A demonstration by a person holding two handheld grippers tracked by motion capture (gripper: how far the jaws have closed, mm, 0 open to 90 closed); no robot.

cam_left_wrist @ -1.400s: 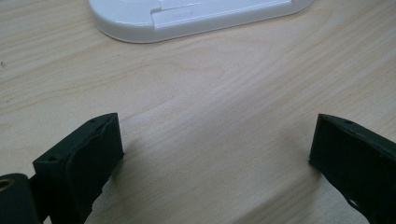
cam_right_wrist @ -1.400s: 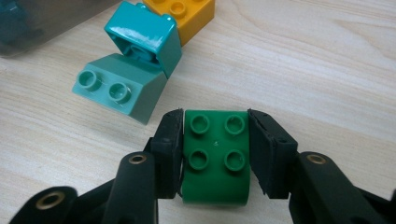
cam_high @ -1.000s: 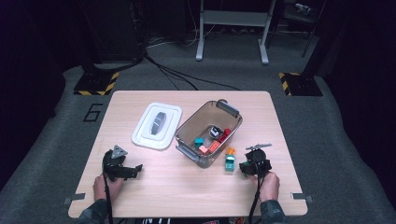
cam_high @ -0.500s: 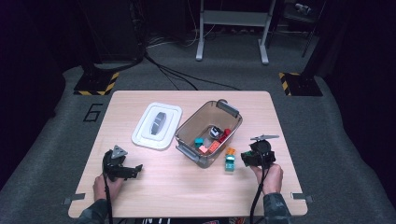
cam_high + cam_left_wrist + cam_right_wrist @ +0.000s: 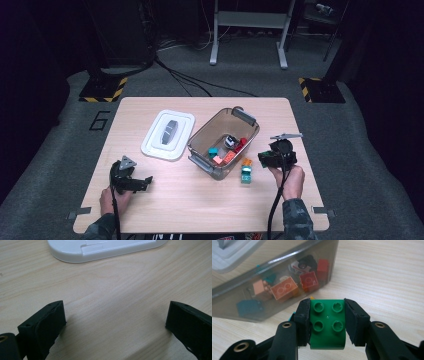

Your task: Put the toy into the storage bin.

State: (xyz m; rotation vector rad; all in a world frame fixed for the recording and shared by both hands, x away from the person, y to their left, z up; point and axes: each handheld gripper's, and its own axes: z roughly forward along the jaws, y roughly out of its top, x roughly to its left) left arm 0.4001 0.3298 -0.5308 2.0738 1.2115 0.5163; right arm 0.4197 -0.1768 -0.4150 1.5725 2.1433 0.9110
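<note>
Near the right edge of the pale wood-grain surface (image 5: 165, 200), the right gripper (image 5: 327, 315) clamps a glossy green four-stud plastic brick (image 5: 327, 325) squarely between its black padded fingers (image 5: 303, 320), while the left gripper (image 5: 131, 179) rests at near left with fingers spread and empty. Just beyond, the smoky translucent plastic bin (image 5: 248, 119) holds red, orange and teal blocks; a clean drop likely means clearing its rim before letting go. Its smooth white rounded lid (image 5: 167, 135) lies to the bin's left.

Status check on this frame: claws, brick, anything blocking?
Right claw shut on green brick, beside clear bin. Left claw open over bare table. Path to bin unobstructed.
</note>
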